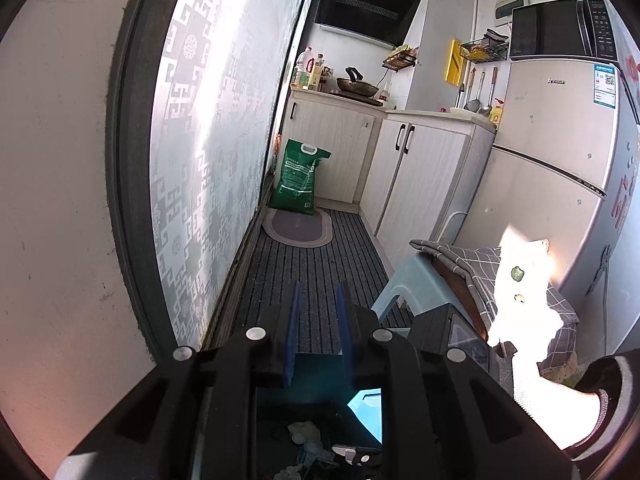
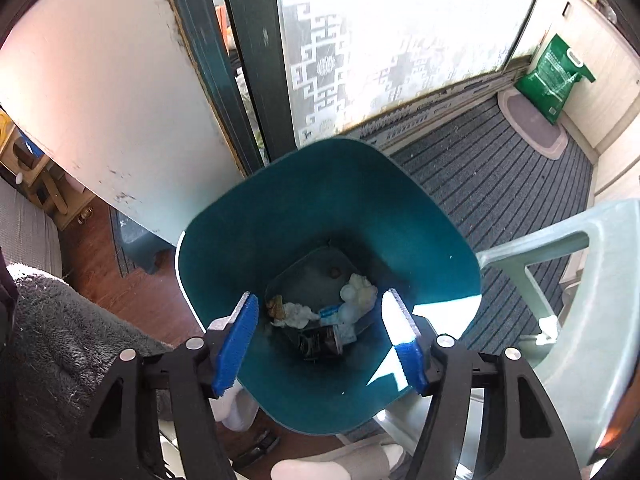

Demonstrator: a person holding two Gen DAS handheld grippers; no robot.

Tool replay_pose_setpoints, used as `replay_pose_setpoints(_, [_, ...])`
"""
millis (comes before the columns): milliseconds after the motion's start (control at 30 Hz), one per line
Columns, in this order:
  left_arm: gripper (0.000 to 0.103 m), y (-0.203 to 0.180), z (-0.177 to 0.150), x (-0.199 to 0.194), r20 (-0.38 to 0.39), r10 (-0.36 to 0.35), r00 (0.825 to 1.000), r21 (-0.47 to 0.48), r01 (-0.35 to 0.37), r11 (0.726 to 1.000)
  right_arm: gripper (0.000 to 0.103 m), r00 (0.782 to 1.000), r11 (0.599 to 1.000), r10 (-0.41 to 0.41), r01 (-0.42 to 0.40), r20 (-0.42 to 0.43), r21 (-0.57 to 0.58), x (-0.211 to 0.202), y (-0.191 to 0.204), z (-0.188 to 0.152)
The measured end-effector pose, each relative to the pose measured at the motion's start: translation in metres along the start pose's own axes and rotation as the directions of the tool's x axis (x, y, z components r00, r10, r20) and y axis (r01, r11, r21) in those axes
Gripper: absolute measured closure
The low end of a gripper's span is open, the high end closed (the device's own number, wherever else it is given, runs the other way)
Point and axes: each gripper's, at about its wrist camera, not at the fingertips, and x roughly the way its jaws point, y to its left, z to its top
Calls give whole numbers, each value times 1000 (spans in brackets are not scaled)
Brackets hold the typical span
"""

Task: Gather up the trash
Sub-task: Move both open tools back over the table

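The bin (image 2: 328,216) mouth stands open and unobstructed from above; the right gripper (image 2: 326,340) hangs over it with jaws apart and nothing between them. Trash (image 2: 320,312) covers only the bin's bottom. A plastic stool (image 2: 580,264) crowds the bin's right side, the glass door (image 2: 384,40) stands behind it. Beyond, the striped floor mat (image 1: 316,264) lies bare between door and cabinets (image 1: 424,176), up to the green bag (image 1: 298,178).

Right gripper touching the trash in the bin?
Apart. Right wrist view: right gripper stands open at the bin rim; the trash lies on the bottom, clear of both pads.
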Motion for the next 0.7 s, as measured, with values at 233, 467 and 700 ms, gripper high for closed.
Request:
replay_pose_setpoints(233, [80, -11, 16, -14, 82, -23, 996, -6, 23, 1000, 50, 983, 998, -60, 58, 173, 17, -73, -24, 6])
replay_pose_setpoints(467, [79, -43, 25, 2, 71, -77, 995, 23, 75, 997, 59, 942, 983, -157, 121, 298, 135, -142, -76, -10])
replay_pose_setpoints(700, [76, -98, 22, 37, -6, -134, 991, 89, 134, 987, 59, 917, 962, -224, 154, 329, 224, -175, -123, -41])
